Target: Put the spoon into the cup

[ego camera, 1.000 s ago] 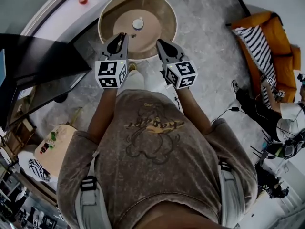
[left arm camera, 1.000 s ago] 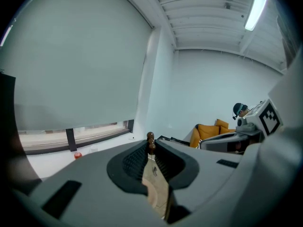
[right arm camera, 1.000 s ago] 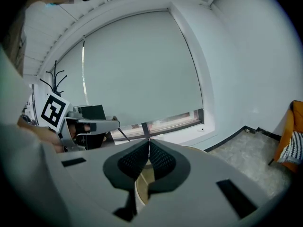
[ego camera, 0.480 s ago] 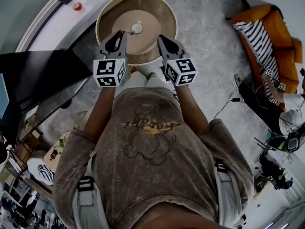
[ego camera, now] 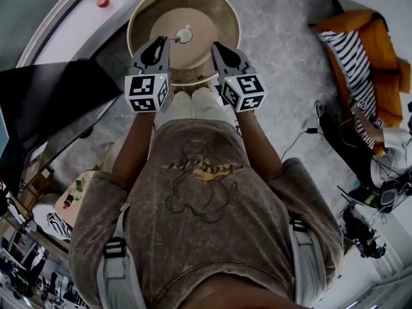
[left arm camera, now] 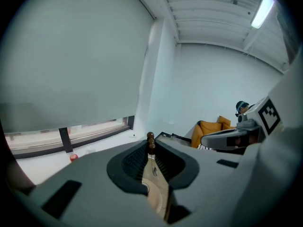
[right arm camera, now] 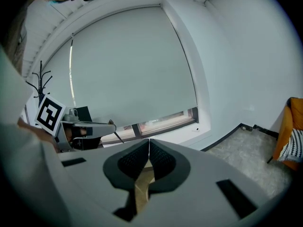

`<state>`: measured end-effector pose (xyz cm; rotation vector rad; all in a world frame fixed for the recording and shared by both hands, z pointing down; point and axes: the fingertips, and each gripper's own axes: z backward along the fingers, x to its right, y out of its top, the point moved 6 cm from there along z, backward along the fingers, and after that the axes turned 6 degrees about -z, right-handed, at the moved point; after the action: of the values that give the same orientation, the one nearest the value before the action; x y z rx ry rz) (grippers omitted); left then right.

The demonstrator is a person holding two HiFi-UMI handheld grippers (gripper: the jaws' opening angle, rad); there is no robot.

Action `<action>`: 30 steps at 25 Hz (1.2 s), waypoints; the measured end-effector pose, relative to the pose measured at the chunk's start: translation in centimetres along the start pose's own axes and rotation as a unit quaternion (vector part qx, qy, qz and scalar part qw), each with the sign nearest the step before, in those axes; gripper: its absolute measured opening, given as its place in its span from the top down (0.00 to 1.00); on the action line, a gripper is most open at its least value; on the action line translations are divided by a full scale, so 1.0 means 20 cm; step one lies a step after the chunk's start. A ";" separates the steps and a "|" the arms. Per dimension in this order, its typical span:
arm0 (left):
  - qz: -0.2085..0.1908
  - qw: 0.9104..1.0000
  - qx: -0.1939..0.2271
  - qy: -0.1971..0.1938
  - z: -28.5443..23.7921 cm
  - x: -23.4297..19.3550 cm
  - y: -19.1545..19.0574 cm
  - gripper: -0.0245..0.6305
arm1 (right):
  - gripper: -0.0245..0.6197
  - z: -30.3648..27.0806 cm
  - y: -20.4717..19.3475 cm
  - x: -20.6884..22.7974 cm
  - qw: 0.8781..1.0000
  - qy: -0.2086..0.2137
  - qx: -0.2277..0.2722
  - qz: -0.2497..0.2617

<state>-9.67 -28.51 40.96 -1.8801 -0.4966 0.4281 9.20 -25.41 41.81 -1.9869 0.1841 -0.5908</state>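
Observation:
A small pale cup (ego camera: pixel 185 35) stands at the middle of the round tan table (ego camera: pixel 219 8). My left gripper (ego camera: pixel 163 41) is just left of the cup, shut on a thin spoon (ego camera: pixel 174 38) that reaches toward the cup's rim. In the left gripper view the spoon's brown beaded handle end (left arm camera: pixel 150 139) sticks up between the shut jaws of the left gripper (left arm camera: pixel 150 148), and its thin shaft hangs below. My right gripper (ego camera: pixel 215 45) hovers right of the cup over the table's near edge. In its own view the right gripper (right arm camera: pixel 149 148) is shut with nothing held.
The table has a raised pale rim (ego camera: pixel 136 15) and stands on grey floor. A dark desk (ego camera: pixel 58 95) lies to the left. An orange sofa with a striped cushion (ego camera: pixel 360 50) and a seated person (ego camera: pixel 380 153) are at the right.
Both grippers have moved a little farther over the table. The left gripper with the spoon has drawn closer to the cup.

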 end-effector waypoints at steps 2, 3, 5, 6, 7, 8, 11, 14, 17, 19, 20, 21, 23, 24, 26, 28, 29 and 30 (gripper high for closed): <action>0.004 1.000 -0.005 0.004 -0.03 -0.01 -0.02 0.88 | 0.93 -0.02 -0.01 0.02 1.000 0.004 -0.005 0.000; 0.006 1.000 -0.007 0.006 -0.05 -0.01 -0.03 0.88 | 0.93 -0.03 -0.01 0.03 1.000 0.006 -0.008 0.000; 0.009 1.000 -0.011 0.008 -0.08 -0.02 -0.05 0.88 | 0.93 -0.06 -0.01 0.05 1.000 0.009 -0.012 0.000; 0.009 1.000 -0.013 0.009 -0.09 -0.02 -0.06 0.88 | 0.93 -0.07 -0.02 0.06 1.000 0.009 -0.013 0.000; 0.010 1.000 -0.015 0.010 -0.11 -0.03 -0.07 0.88 | 0.93 -0.08 -0.02 0.08 1.000 0.010 -0.015 0.000; 0.010 1.000 -0.017 0.010 -0.13 -0.03 -0.08 0.88 | 0.93 -0.09 -0.02 0.09 1.000 0.010 -0.017 0.000; 0.014 1.000 -0.023 0.012 -0.17 -0.03 -0.12 0.88 | 0.93 -0.13 -0.04 0.12 1.000 0.011 -0.022 0.000; 0.019 0.999 -0.030 0.014 -0.22 -0.05 -0.17 0.88 | 0.93 -0.16 -0.06 0.15 1.000 0.011 -0.027 -0.002; 0.025 0.999 -0.038 0.015 -0.26 -0.06 -0.22 0.88 | 0.93 -0.20 -0.09 0.17 0.999 0.012 -0.034 -0.004; 0.029 0.998 -0.044 0.017 -0.29 -0.08 -0.27 0.88 | 0.93 -0.24 -0.12 0.17 0.999 0.015 -0.040 -0.004; 0.032 0.998 -0.046 0.018 -0.30 -0.09 -0.30 0.88 | 0.93 -0.26 -0.13 0.18 0.999 0.016 -0.042 -0.004; 0.034 0.998 -0.049 0.019 -0.32 -0.10 -0.32 0.88 | 0.93 -0.28 -0.15 0.19 0.999 0.017 -0.044 -0.005; 0.036 0.998 -0.052 0.021 -0.36 -0.11 -0.37 0.88 | 0.93 -0.32 -0.18 0.22 0.999 0.018 -0.046 -0.007; 0.037 0.998 -0.053 0.021 -0.39 -0.12 -0.39 0.88 | 0.93 -0.34 -0.19 0.23 0.999 0.018 -0.046 -0.008; 0.039 0.997 -0.059 0.023 -0.42 -0.12 -0.44 0.88 | 0.93 -0.37 -0.22 0.26 0.998 0.019 -0.051 -0.010; 0.043 0.997 -0.066 0.023 -0.46 -0.11 -0.47 0.88 | 0.93 -0.38 -0.23 0.29 0.998 0.020 -0.057 -0.011; 0.044 0.996 -0.069 0.023 -0.47 -0.10 -0.48 0.88 | 0.93 -0.38 -0.23 0.31 0.998 0.020 -0.059 -0.011; 0.044 0.996 -0.071 0.023 -0.49 -0.10 -0.49 0.88 | 0.93 -0.38 -0.22 0.32 0.998 0.019 -0.060 -0.011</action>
<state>-7.66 -34.08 53.60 -2.0502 -0.4233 0.4153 10.44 -31.76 50.58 -2.0961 0.2268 -0.6452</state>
